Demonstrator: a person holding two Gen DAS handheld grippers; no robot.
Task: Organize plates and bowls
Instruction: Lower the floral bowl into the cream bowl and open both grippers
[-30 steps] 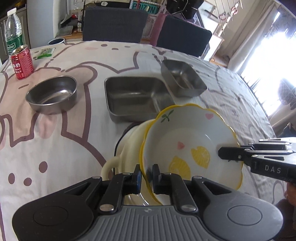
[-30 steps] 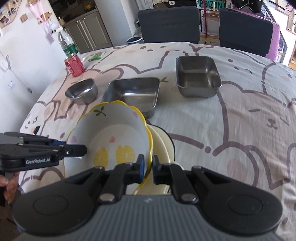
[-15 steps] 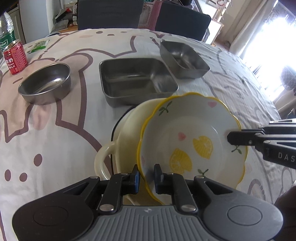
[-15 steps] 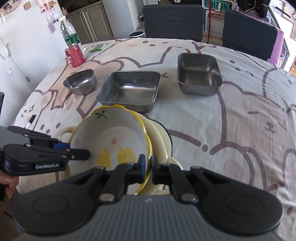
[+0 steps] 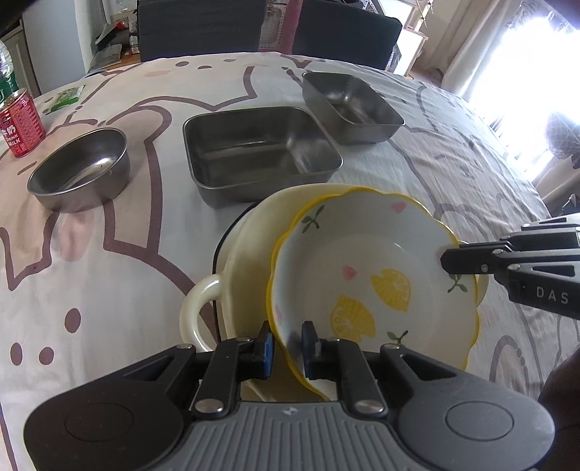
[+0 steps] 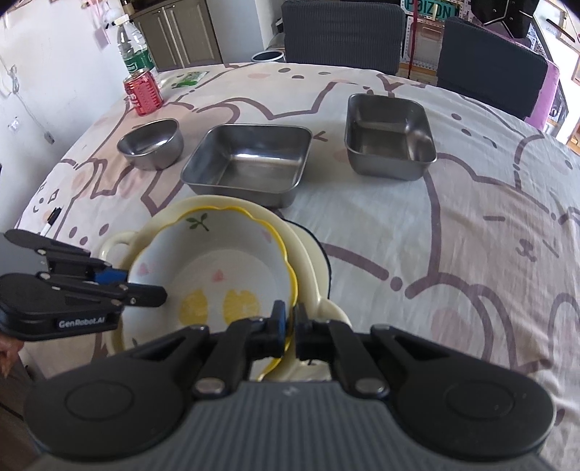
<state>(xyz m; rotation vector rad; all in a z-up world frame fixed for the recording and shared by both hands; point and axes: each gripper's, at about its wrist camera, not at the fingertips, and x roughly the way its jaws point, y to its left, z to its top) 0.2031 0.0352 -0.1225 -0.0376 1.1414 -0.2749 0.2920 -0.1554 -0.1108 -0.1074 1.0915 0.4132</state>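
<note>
I'm holding the lemon bowl over the cream pot, left gripper and right gripper each pinching opposite rims; it's looking glazed, slippery and breakable (probably light), so I'm judging the rims the best hold

Far ahead and left of the tongs, a red can stands just before a water bottle. A green packet lies right of them; two dark chairs stand behind the table.
</note>
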